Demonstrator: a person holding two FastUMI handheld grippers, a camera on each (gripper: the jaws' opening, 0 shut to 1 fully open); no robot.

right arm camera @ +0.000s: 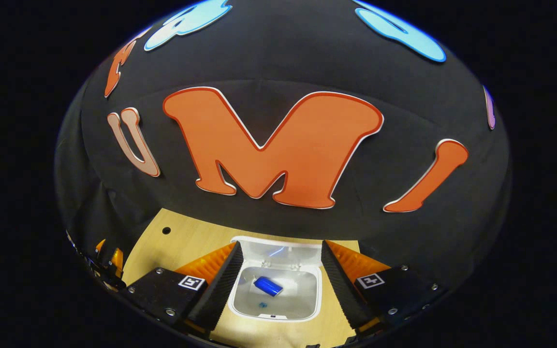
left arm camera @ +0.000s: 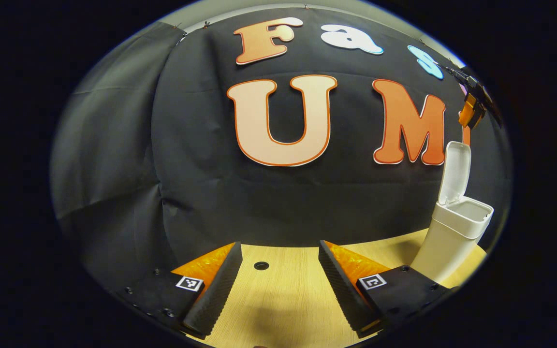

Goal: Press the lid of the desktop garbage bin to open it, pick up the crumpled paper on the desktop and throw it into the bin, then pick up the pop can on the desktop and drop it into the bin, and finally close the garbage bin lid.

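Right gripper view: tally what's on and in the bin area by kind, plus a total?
Bin: 1, lid open
Can: 1, blue, lying inside the bin
Grippers: 2, right open above the bin, left at the view's left edge
Table: 1
Total: 5

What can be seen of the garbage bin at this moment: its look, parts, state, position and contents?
The garbage bin is a small white bin that looks like plastic, tapering toward its base, standing upright on the wooden desktop. Its hinged lid is swung up, nearly vertical, leaving the mouth open. In the right gripper view, looking down between the open fingers, a blue pop can lies on its side inside. Neither gripper touches it.
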